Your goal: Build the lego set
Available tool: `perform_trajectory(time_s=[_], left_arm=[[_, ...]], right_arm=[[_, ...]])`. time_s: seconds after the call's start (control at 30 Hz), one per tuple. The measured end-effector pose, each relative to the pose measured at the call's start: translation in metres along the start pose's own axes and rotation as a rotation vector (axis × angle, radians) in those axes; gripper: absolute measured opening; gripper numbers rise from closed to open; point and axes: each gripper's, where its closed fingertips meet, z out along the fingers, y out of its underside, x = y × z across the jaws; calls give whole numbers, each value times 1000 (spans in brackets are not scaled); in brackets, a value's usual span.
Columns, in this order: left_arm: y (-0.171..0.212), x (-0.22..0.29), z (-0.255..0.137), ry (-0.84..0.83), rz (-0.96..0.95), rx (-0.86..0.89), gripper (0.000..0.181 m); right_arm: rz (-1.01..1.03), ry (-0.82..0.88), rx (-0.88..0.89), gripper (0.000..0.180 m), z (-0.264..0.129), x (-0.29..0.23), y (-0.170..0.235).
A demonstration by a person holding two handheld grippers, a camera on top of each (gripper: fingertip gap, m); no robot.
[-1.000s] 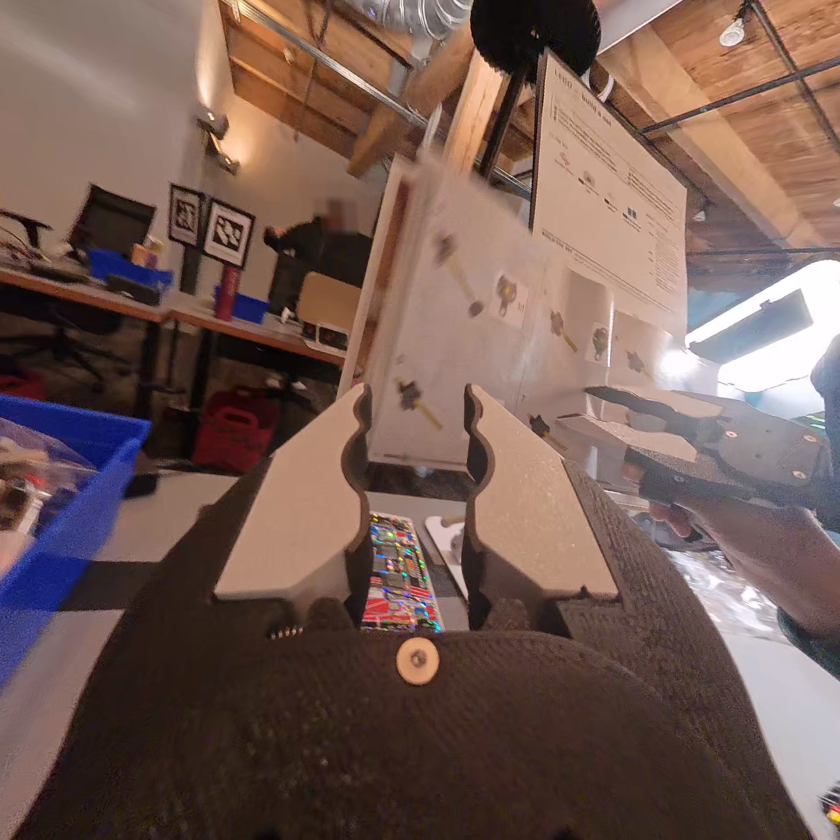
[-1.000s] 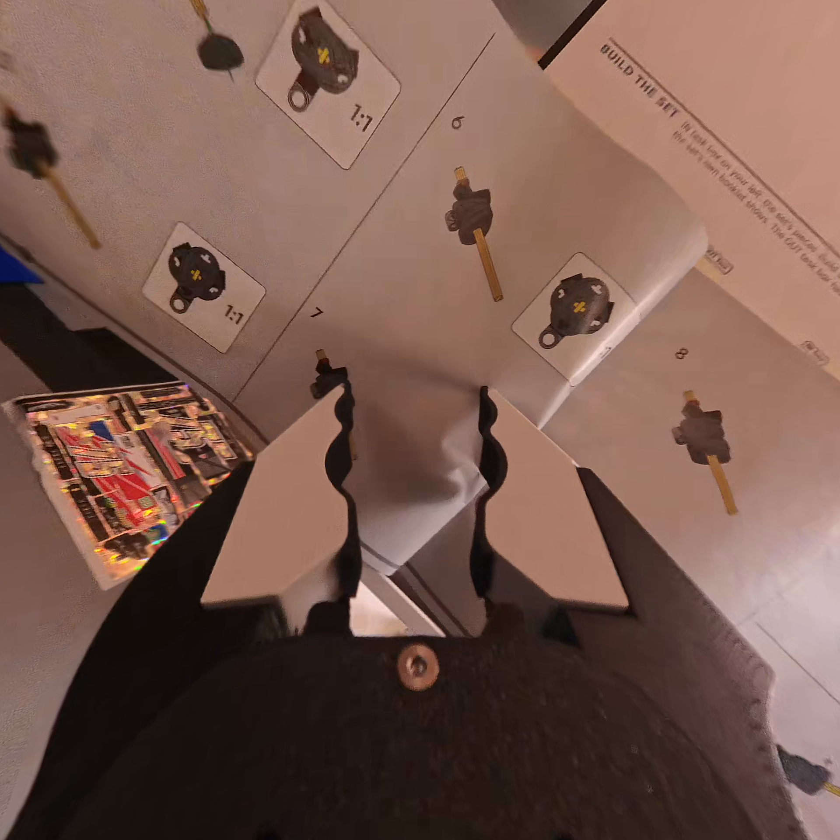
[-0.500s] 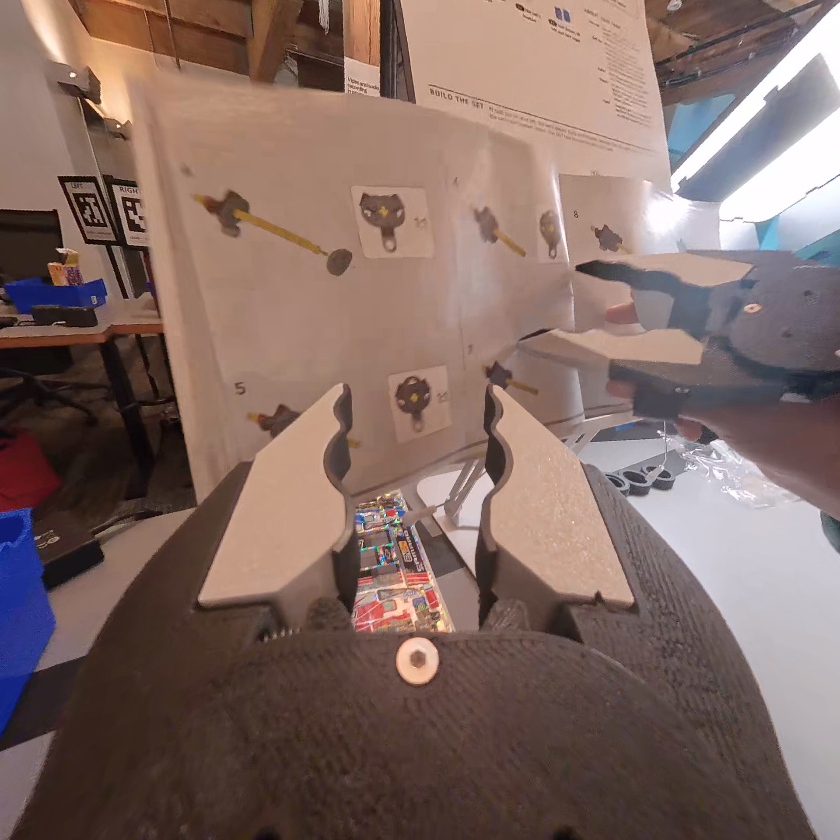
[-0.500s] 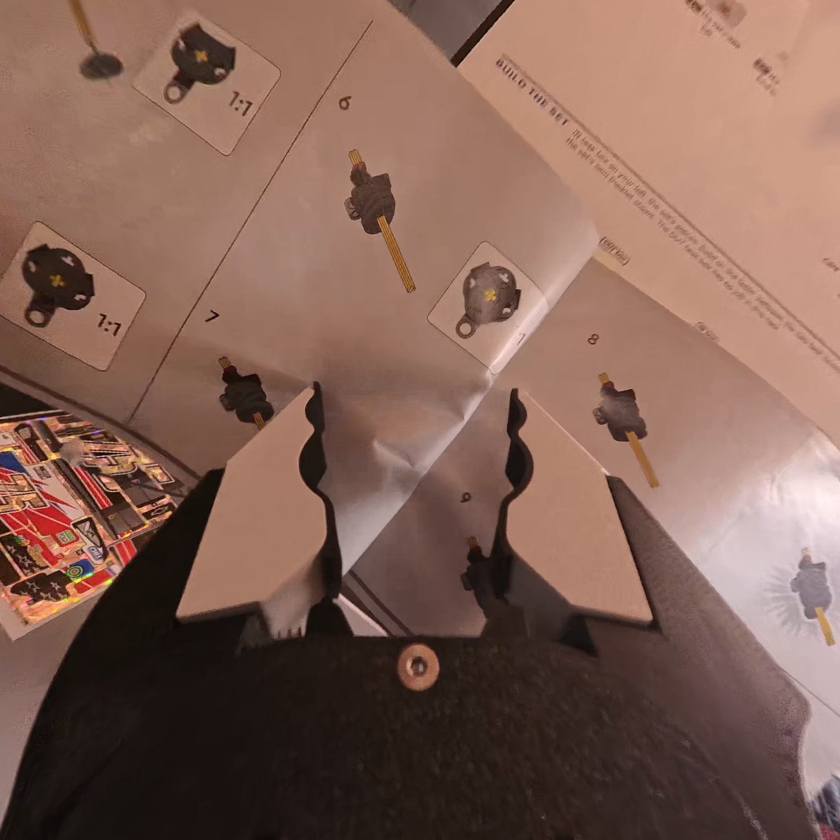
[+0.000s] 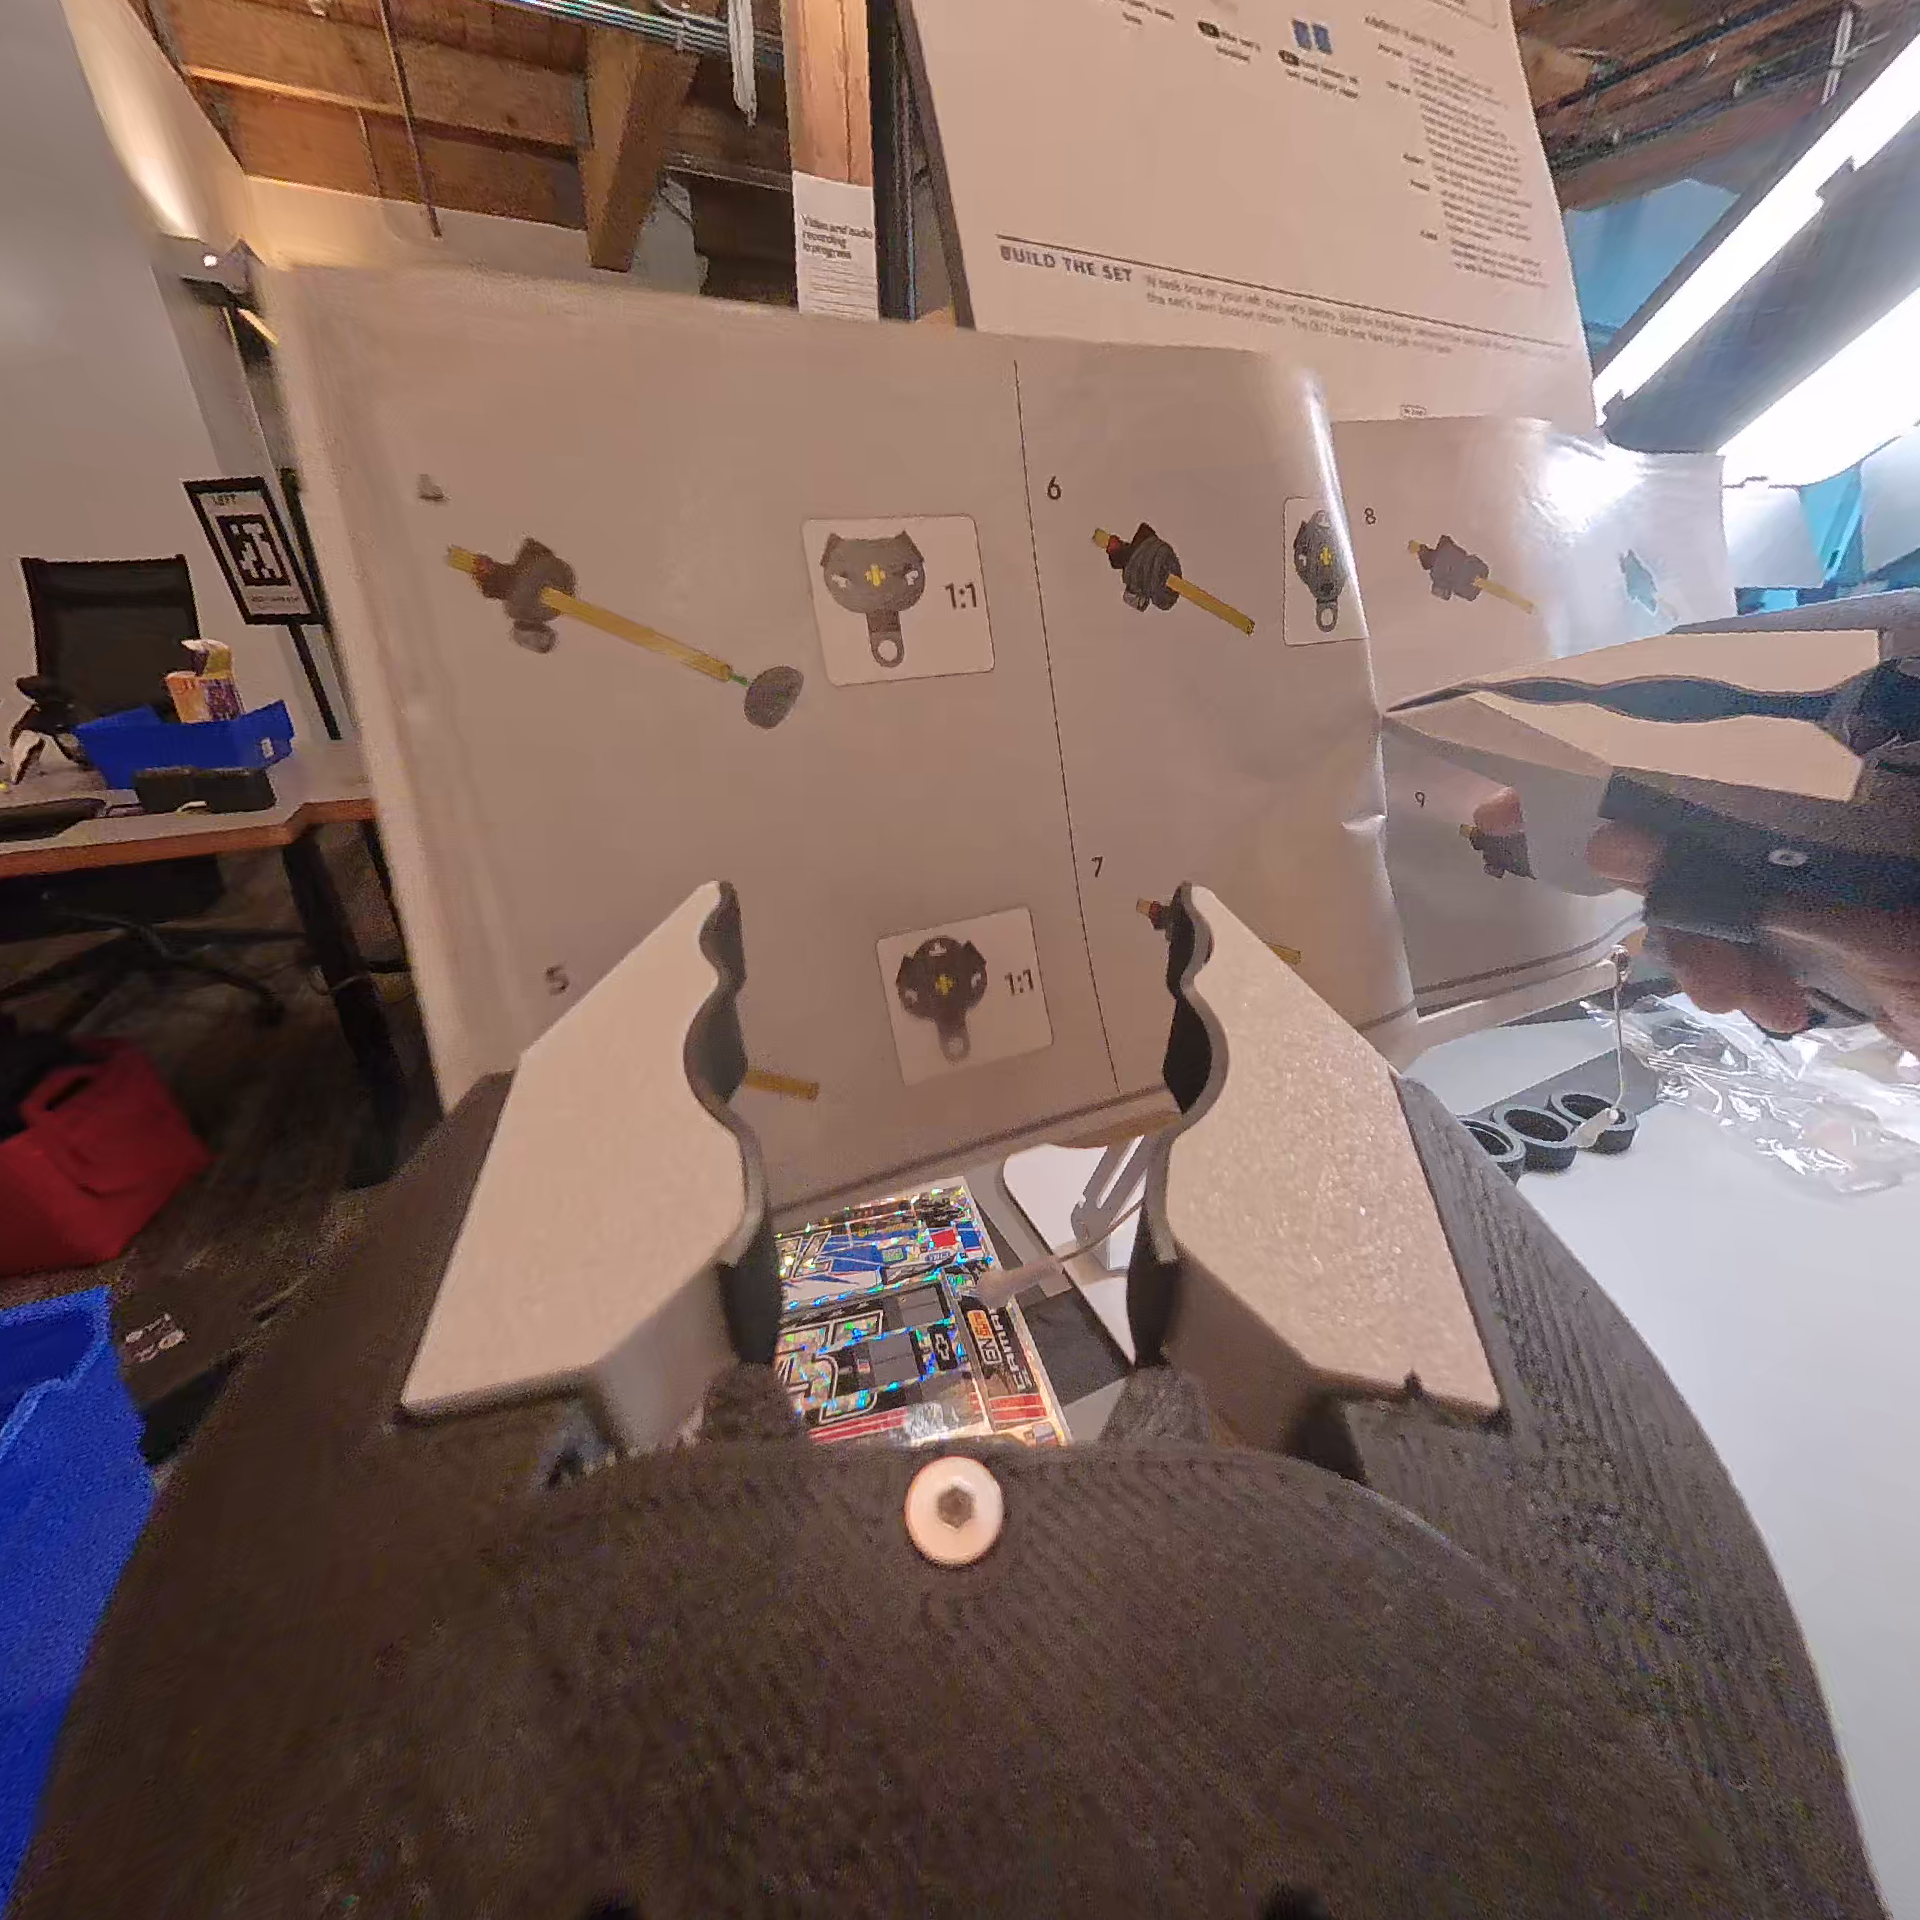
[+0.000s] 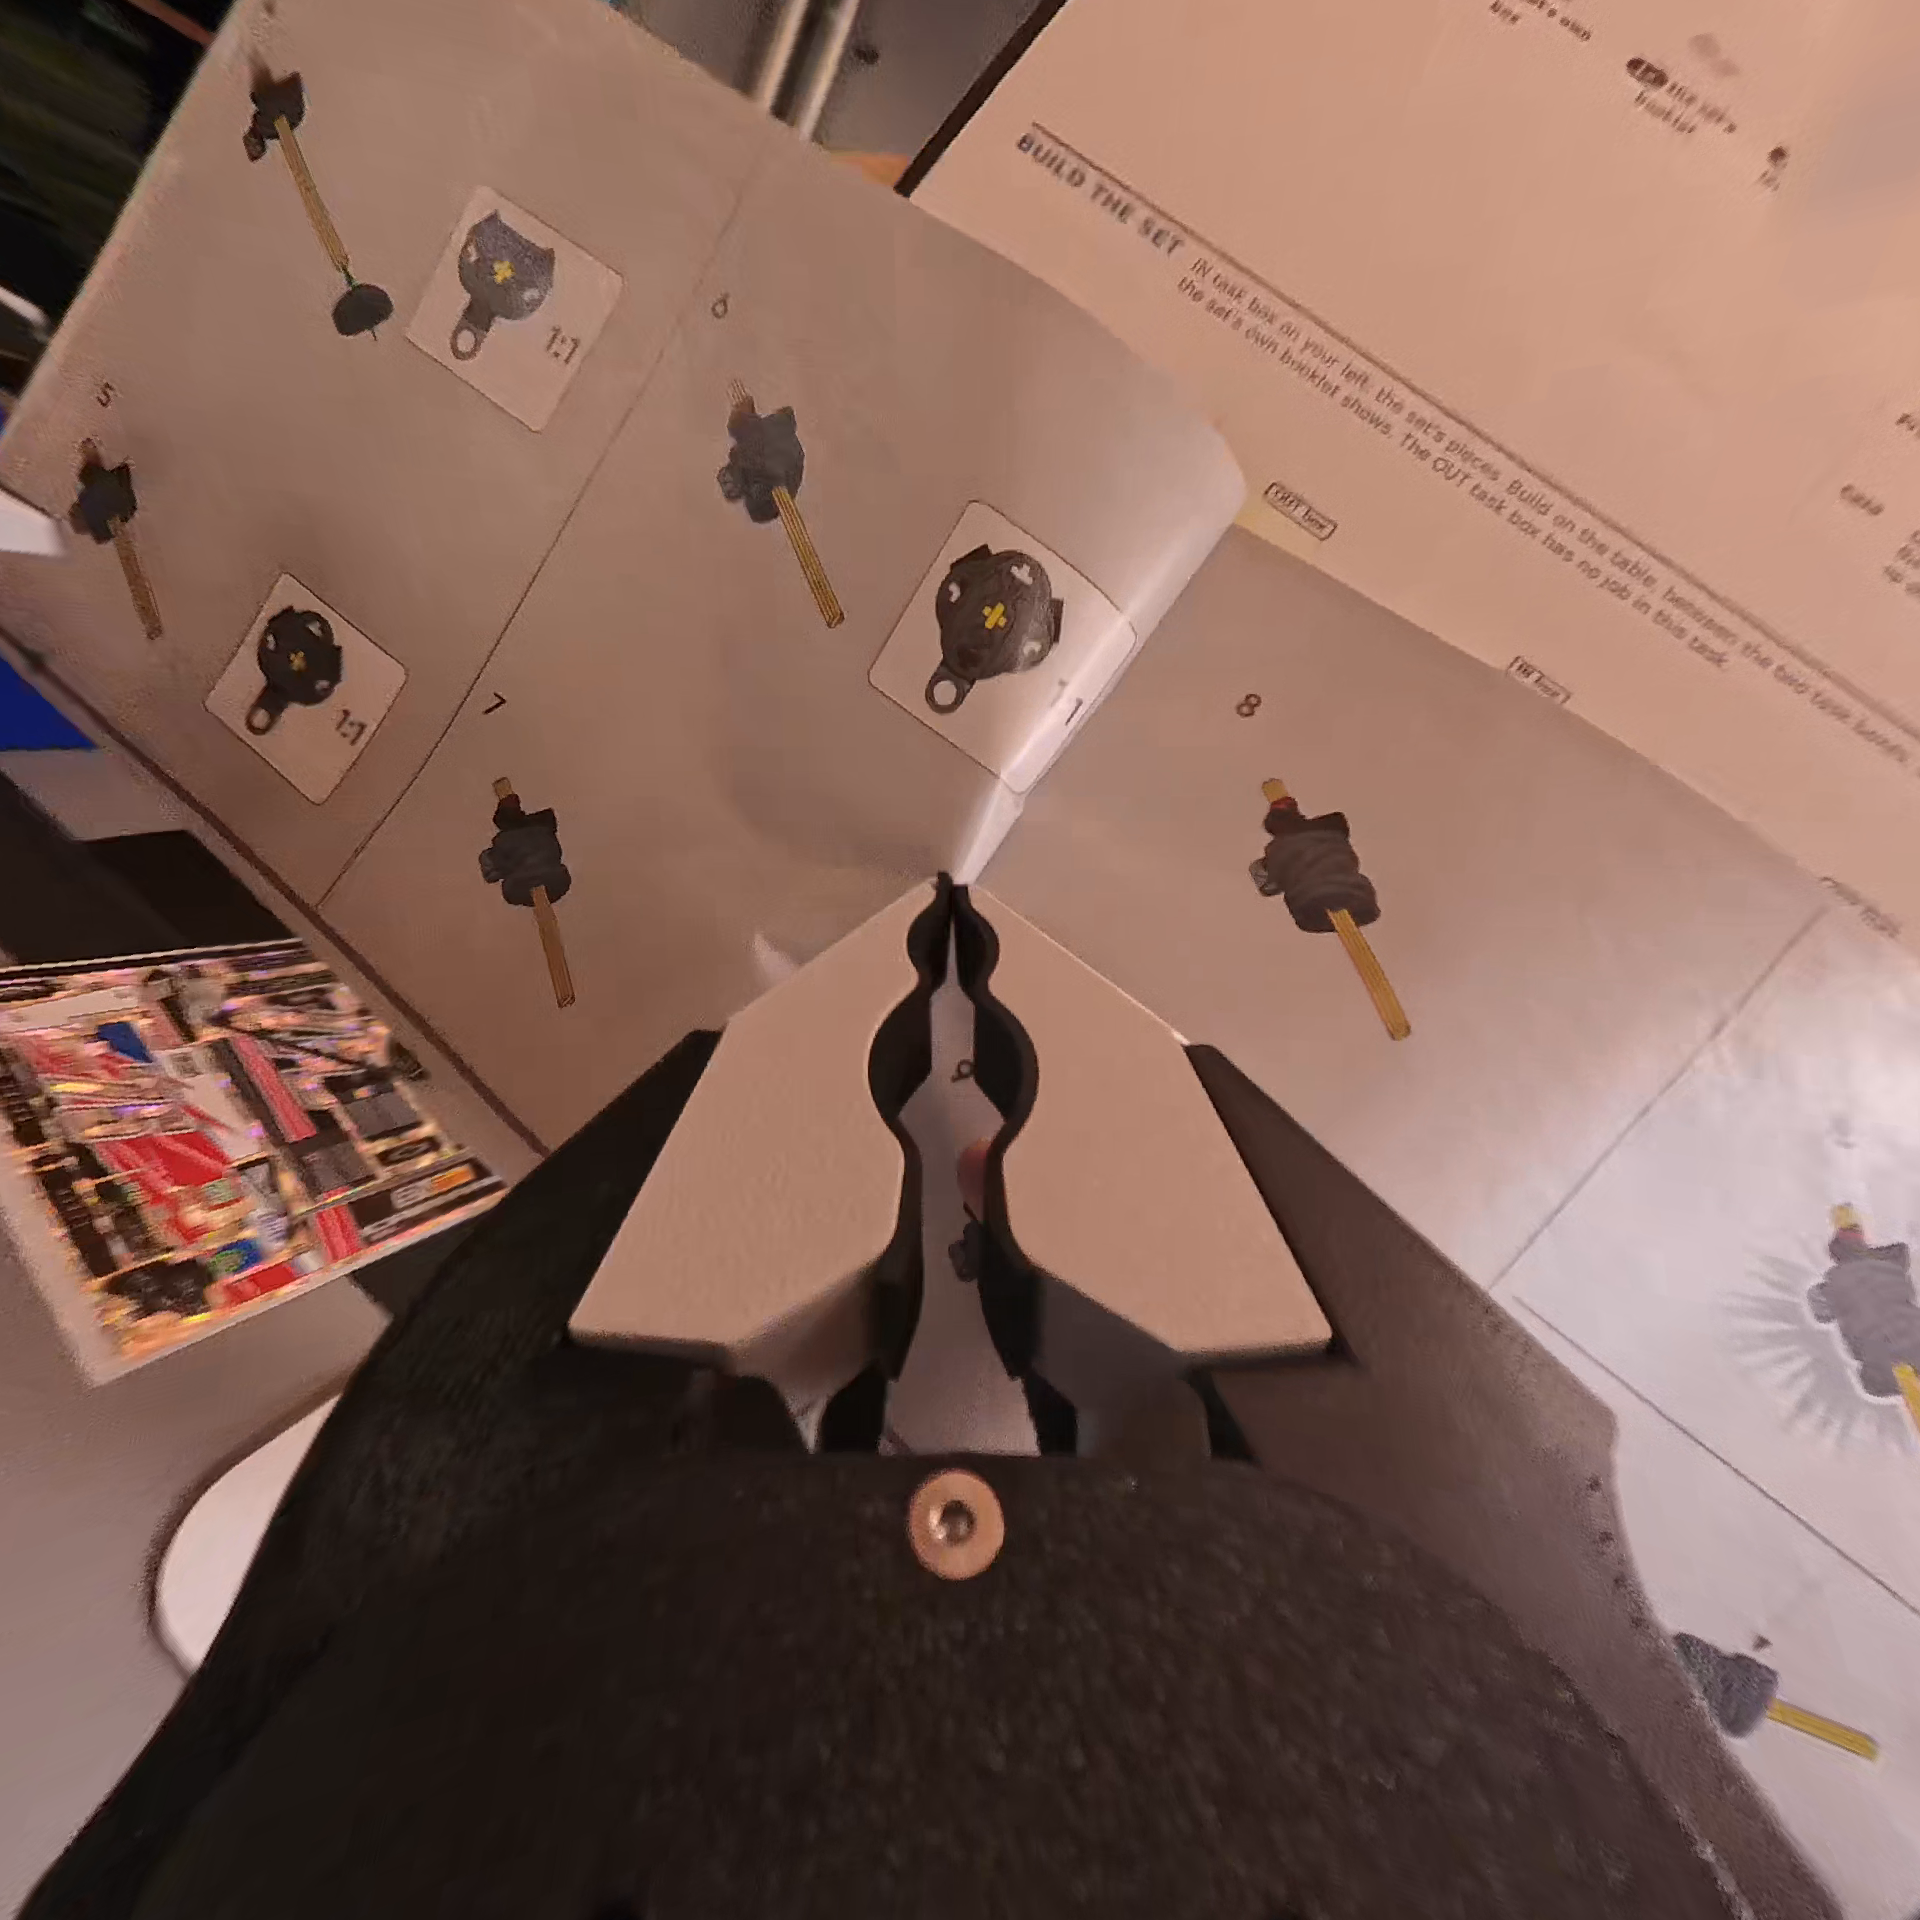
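Page-turning, no building visible yet
Right gripper [image 6: 951, 904] pinches a booklet page [image 6: 1039, 748]; left gripper [image 5: 956, 997] gapes wide (empty)

Glossy paper booklet [image 5: 727, 790], holographic sticker sheet [image 5: 904, 1340], seemingly crinkly plastic wrap [image 5: 1766, 1091].

My left feed's bright, with window [image 5: 1766, 239] glare top right; the right one's dim and orange, sticker sheet [image 6: 208, 1132] blurred, fisheye-bent edges.
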Motion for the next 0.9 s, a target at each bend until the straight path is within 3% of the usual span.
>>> perform_trajectory(time_s=[0.17,0.4,0.43,0.5,0.6,0.7,0.9], left_arm=[[16,11,27,8,17,-76,81],[48,39,46,72,24,-155,13],[44,41,45,72,40,-139,11],[31,32,40,17,56,-84,24],[16,8,33,-85,25,-36,77],[15,-16,34,-165,-1,-40,111],[49,6,66,-43,-93,-180,118]], right_arm=[[213,-151,-23,0,-10,10,13],[156,-209,-28,10,-41,5,23],[144,-218,-29,11,-45,3,26],[136,-231,-28,13,-54,0,32],[149,-261,-30,16,-69,-2,43],[161,-284,-34,17,-86,-2,56],[213,-302,-35,17,-116,6,73]])
